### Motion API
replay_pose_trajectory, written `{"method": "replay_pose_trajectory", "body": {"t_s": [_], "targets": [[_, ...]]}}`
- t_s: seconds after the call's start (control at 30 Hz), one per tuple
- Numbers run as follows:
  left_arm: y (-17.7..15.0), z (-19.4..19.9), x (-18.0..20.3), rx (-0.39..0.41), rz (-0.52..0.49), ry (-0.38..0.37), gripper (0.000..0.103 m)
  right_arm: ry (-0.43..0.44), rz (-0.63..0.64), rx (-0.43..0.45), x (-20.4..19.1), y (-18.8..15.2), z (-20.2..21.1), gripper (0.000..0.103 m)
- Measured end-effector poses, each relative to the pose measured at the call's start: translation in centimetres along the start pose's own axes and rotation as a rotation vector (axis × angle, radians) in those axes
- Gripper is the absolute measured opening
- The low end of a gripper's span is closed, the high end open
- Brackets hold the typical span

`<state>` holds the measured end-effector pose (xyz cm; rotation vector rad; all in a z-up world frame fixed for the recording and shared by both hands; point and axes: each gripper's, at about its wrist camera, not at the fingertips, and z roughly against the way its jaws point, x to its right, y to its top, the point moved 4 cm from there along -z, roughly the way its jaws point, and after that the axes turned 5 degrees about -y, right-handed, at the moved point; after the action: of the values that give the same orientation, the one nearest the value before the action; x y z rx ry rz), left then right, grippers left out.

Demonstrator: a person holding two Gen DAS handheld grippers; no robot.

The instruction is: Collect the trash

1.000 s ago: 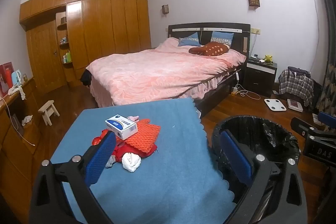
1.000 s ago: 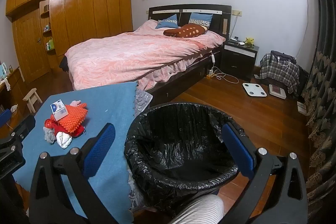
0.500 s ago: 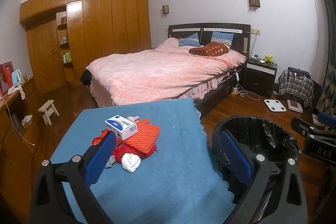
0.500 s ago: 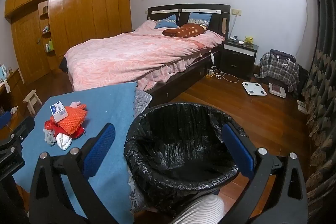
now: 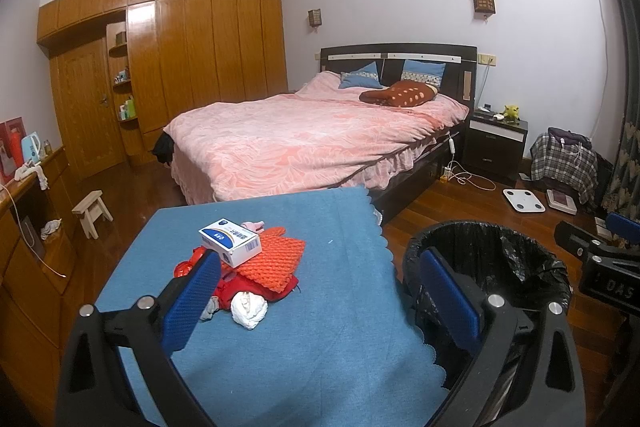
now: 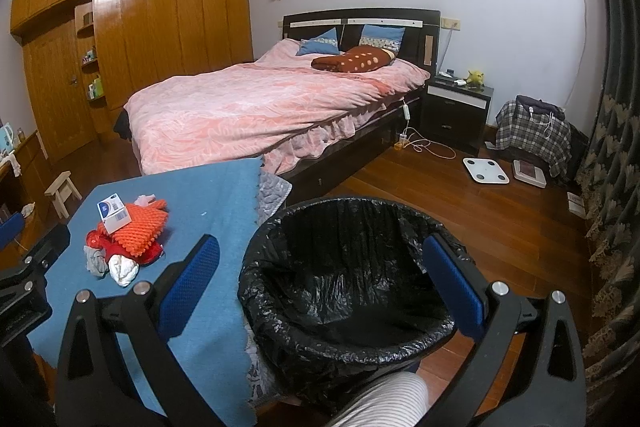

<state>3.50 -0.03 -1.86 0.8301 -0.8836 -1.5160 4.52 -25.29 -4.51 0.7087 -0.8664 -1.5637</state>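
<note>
A small heap of trash lies on the blue-covered table [image 5: 320, 327]: a white and blue box [image 5: 230, 242] on an orange knitted cloth [image 5: 276, 261], red wrapping [image 5: 240, 287] beneath, and a crumpled white paper wad [image 5: 249, 309] in front. My left gripper [image 5: 320, 291] hovers open just short of the heap, nothing between its blue pads. A bin with a black liner [image 6: 344, 279] stands at the table's right. My right gripper [image 6: 320, 279] is held open above the bin's mouth, empty. From the right wrist view the heap shows as box [image 6: 113, 213], orange cloth [image 6: 142, 223] and paper wad [image 6: 124, 269].
A bed with a pink cover [image 5: 304, 139] stands beyond the table. A dark nightstand [image 5: 496, 147], a white scale [image 5: 523, 200] and a plaid bag [image 5: 568, 159] are on the wooden floor to the right. A small stool [image 5: 93, 211] and wooden cabinets are on the left. A striped sleeve [image 6: 384, 403] shows below.
Hardly anything has moved. The right wrist view has drifted slightly; both grippers stay open and the heap lies as before.
</note>
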Motion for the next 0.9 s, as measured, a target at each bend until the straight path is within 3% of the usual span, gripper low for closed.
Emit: {"method": "replay_pose_trajectory", "body": {"t_s": [0.9], "targets": [[-0.03,0.02,-0.01,-0.002,0.0,0.0,0.097,0.006,0.0,0.004,-0.77,0.04,0.74,0.099]]}}
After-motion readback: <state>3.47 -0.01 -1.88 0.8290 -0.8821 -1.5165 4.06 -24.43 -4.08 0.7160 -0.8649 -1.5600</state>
